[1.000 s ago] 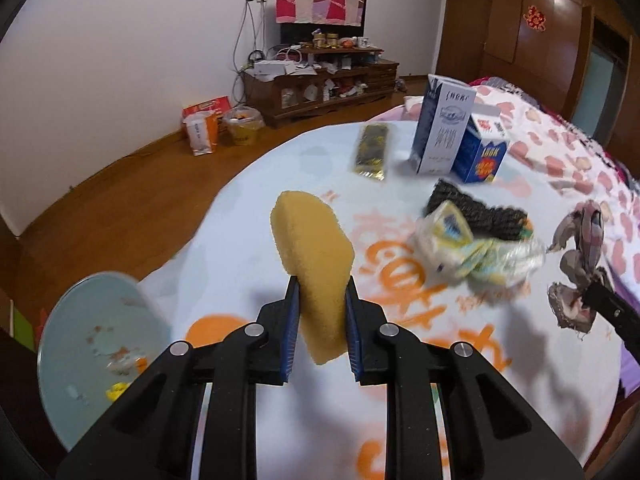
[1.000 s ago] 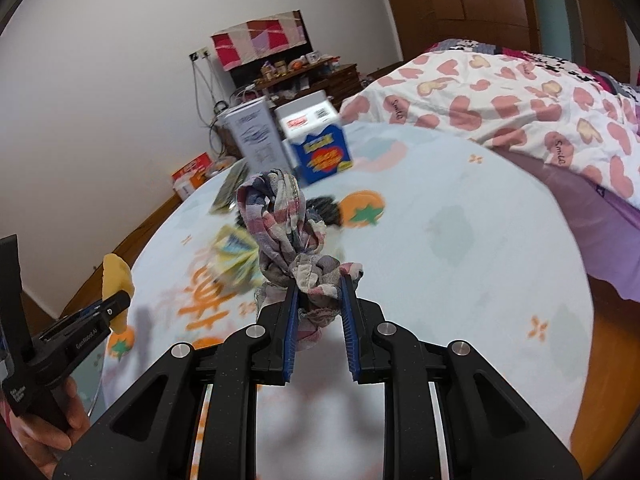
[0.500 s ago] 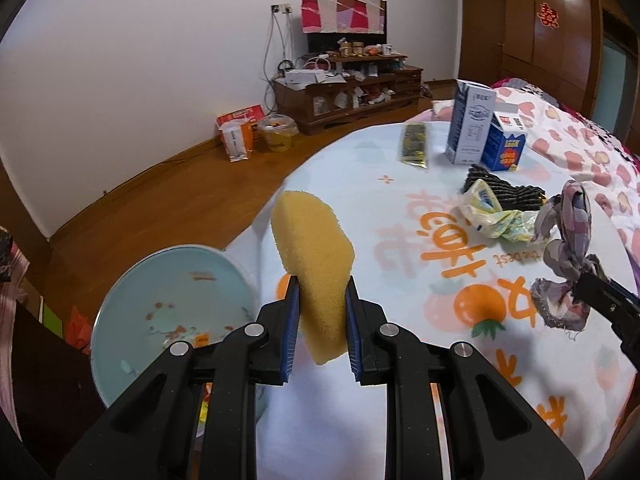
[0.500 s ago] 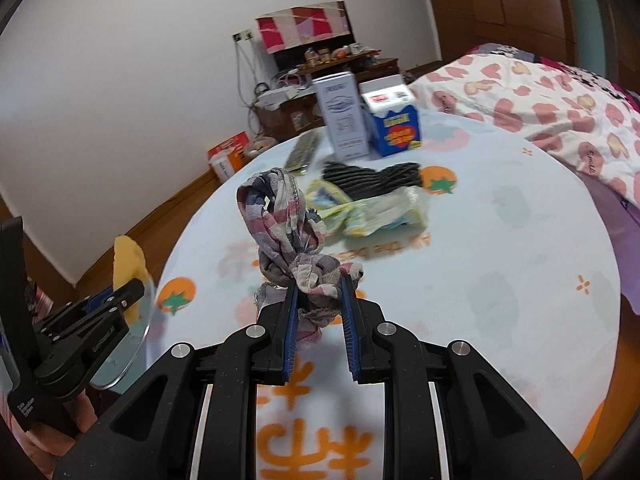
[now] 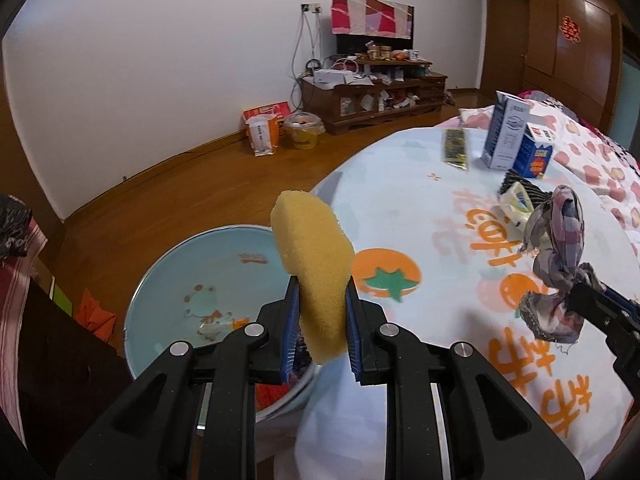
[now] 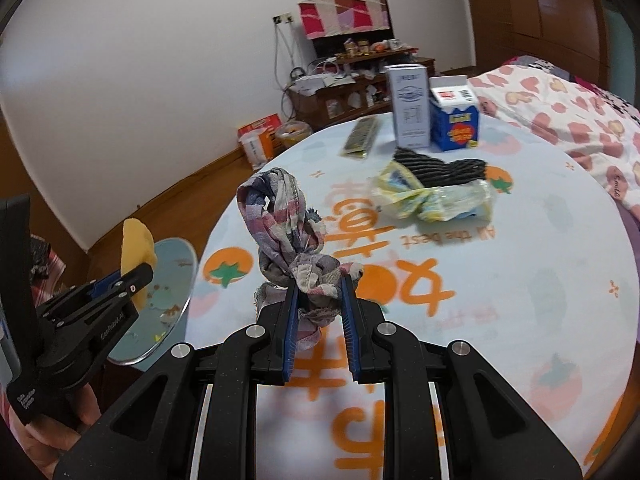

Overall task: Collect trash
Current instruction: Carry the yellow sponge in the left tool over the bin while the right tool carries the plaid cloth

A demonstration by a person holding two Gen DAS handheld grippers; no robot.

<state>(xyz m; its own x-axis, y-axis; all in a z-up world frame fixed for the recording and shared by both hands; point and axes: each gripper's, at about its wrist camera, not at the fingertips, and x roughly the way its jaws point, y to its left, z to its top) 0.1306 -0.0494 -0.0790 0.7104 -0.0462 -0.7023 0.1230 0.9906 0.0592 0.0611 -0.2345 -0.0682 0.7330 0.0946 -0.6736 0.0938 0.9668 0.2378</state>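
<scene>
Two cartons (image 6: 434,114), wrappers (image 6: 434,200) beyond the held rag (image 6: 292,248)

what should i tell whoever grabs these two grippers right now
Left gripper: jaws shut on the yellow sponge, held above the pale blue basin beside the table.
Right gripper: jaws shut on the checked rag, over the table's near edge.
Done: both pieces are picked up; neither is dropped yet.
Left on the table: crumpled wrapper, black ribbed piece, flat packet, two cartons. The basin looks like the likely drop spot.
</scene>
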